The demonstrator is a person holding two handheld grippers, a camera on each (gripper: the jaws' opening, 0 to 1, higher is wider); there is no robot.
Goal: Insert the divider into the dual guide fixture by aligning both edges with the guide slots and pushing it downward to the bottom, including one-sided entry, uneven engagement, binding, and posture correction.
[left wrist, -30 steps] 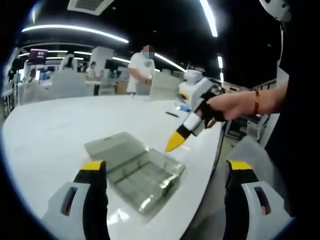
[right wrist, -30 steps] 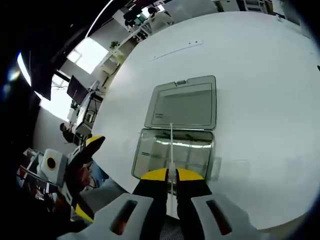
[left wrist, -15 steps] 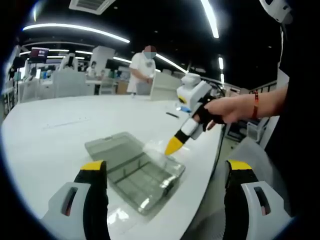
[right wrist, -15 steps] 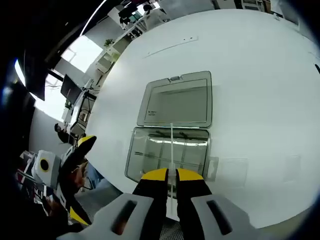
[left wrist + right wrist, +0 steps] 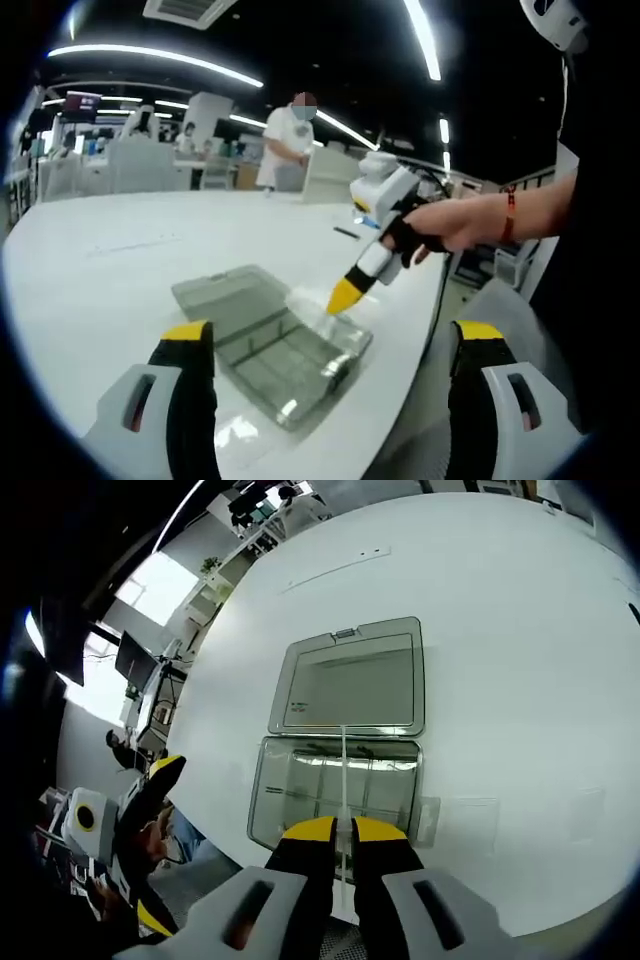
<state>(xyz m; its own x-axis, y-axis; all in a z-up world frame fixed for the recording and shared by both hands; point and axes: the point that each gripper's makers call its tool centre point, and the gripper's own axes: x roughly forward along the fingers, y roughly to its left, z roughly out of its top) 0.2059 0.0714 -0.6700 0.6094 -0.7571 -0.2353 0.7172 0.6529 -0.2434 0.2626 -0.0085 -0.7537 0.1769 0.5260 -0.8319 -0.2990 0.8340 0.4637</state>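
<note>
The clear plastic box (image 5: 340, 750) looks smooth and glossy, with strips of ceiling light glinting off its open lid (image 5: 352, 678) and ribbed base. The divider (image 5: 343, 770) is a thin translucent plastic sheet, seen edge-on. The table (image 5: 520, 660) is white, smooth and faintly glossy, carrying soft reflections. The right gripper (image 5: 342, 832) has matt black jaws with yellow tips and a smooth pale grey plastic body; the left gripper (image 5: 330, 345) looks the same.

- The divider (image 5: 343, 770), a thin clear sheet seen edge-on, stands upright above the tray, pinched at its 6 o'clock end.
- The dual guide fixture (image 5: 335, 790), a clear compartmented tray with its hinged lid (image 5: 352, 687) flat open at 12 o'clock, lies on the white worktop (image 5: 520, 680).
</note>
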